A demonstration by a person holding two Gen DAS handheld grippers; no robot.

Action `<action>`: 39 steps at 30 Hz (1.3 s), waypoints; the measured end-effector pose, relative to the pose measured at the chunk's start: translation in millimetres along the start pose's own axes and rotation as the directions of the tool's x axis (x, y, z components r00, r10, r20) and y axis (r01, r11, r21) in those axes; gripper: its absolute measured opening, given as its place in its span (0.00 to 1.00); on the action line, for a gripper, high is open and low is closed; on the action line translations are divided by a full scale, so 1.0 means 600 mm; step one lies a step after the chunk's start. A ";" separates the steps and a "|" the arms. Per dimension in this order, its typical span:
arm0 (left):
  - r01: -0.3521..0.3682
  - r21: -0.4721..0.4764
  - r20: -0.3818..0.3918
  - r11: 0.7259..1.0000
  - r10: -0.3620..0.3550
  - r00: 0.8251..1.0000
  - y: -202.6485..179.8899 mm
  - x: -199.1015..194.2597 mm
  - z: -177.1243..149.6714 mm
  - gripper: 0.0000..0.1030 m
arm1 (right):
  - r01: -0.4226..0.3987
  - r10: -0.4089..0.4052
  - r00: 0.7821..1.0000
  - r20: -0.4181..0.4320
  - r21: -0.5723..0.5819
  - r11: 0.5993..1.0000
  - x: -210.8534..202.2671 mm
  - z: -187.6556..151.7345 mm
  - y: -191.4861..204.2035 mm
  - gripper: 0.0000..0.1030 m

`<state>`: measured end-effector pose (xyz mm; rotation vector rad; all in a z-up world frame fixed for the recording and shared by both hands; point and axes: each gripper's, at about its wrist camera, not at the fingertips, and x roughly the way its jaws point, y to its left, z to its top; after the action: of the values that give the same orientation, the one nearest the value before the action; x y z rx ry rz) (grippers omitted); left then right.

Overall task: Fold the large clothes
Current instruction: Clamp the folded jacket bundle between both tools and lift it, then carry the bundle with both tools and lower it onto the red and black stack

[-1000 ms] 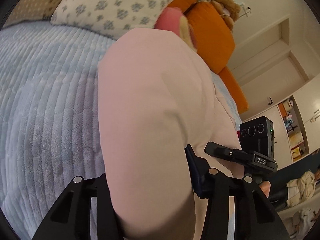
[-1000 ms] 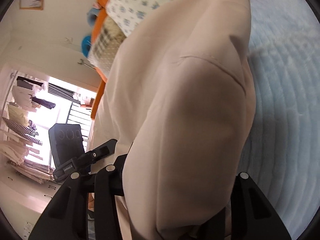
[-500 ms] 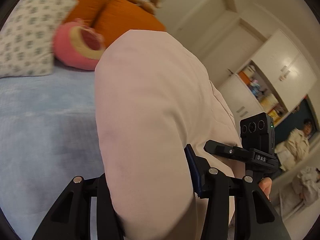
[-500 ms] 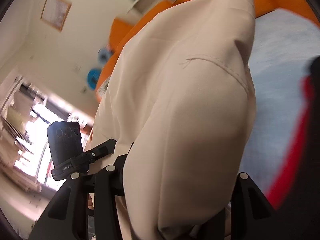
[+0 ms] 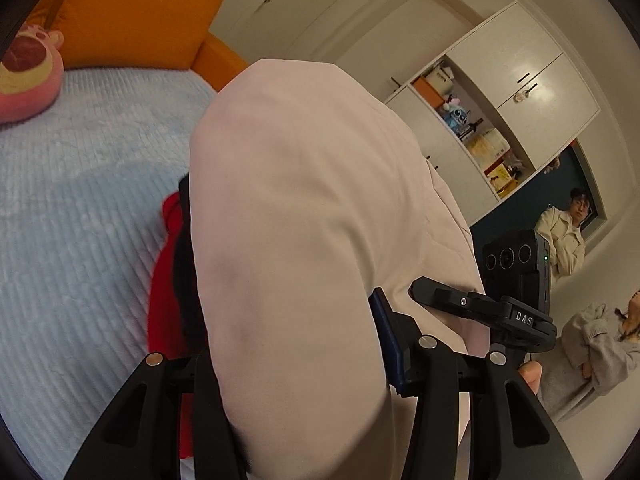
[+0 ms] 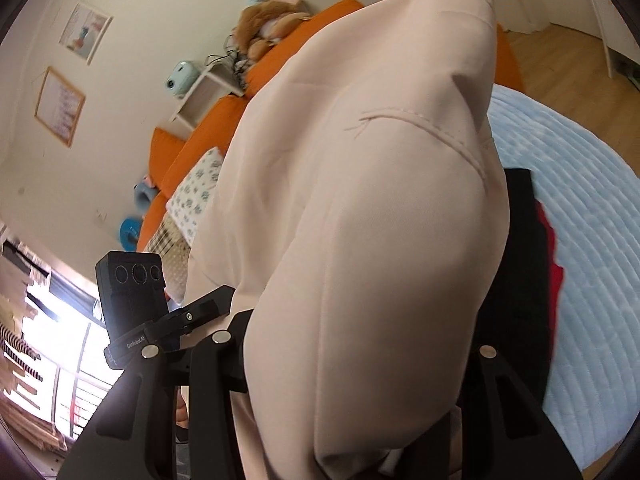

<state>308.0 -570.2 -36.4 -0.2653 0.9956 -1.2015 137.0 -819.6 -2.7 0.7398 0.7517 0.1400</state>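
Our left claw [image 5: 308, 400] pinches a bunched fold of the large pale pink woven garment [image 5: 304, 220], the cloth filling the gap between its black fingers [image 5: 208, 408] and billowing up over them; our right claw [image 6: 352, 408] likewise pinches another bunch of the same pale pink garment [image 6: 372, 220], with a stitched seam showing across the bulge; in both wrist views the garment hangs raised above the light blue ribbed fleece bedspread [image 5: 72, 208], stretched between our two claws; from the left wrist we see the right handle's black camera block [image 5: 516, 264] just beyond the cloth, and from the right wrist the left handle's black camera block [image 6: 132, 284]; beneath the lifted garment, on the bedspread, lies a red and black piece of clothing [image 5: 172, 280], seen again at the right edge of the garment in the right view [image 6: 524, 264]; a pink round plush cushion [image 5: 28, 72] rests on the bedspread near the orange padded headboard [image 5: 132, 12]; a white floral pillow [image 6: 196, 192] leans by the orange padding; white cupboards with open shelves [image 5: 500, 92] line the far wall, and two seated people in pale clothes [image 5: 568, 236] are near them
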 end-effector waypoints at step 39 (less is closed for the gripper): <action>-0.071 -0.065 -0.131 0.995 0.062 0.989 0.125 0.216 -0.068 0.68 | 0.404 -0.385 0.912 0.139 -0.153 0.902 -0.019 0.021 0.010 0.72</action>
<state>328.2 -640.3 -173.0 -0.2093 1.1519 -1.1352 138.0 -826.3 14.1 0.4075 0.7632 -0.1988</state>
